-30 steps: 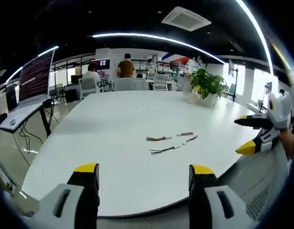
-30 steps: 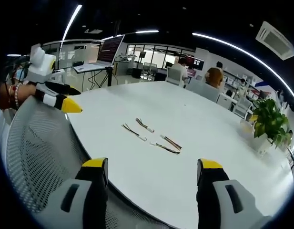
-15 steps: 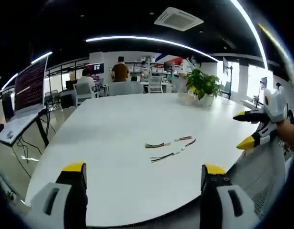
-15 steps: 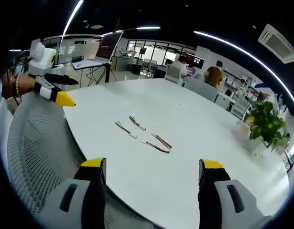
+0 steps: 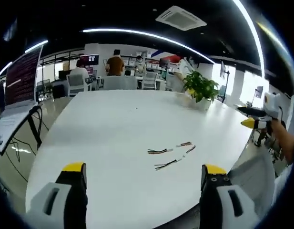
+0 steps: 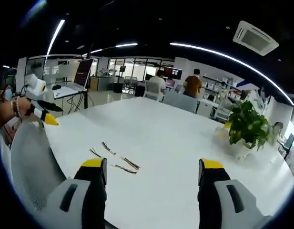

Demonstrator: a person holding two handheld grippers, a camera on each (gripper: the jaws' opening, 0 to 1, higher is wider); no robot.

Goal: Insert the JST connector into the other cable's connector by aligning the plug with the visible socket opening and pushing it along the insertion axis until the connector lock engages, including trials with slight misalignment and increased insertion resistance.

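Two short wired JST cables lie side by side on the white table (image 5: 113,124): one cable (image 5: 169,147) farther off and one cable (image 5: 174,160) nearer, each with a small white connector. In the right gripper view the same cables (image 6: 114,158) lie left of centre, just beyond my left jaw. My left gripper (image 5: 143,177) is open above the table's near edge, nothing between its yellow-tipped jaws. My right gripper (image 6: 153,172) is open too and holds nothing. The right gripper (image 5: 254,118) also appears at the right of the left gripper view, and the left gripper (image 6: 42,112) at the left of the right gripper view.
A potted plant (image 5: 199,88) stands at the table's far side. A mesh chair back (image 6: 27,162) sits by the near edge. A laptop on a stand (image 5: 13,100) is off to the left. People sit at desks (image 5: 116,67) in the background.
Both cameras have swung: the cables slid left in the right gripper view and slightly lower in the left gripper view. The left jaws spread wider a second ago. The cables lie as before.
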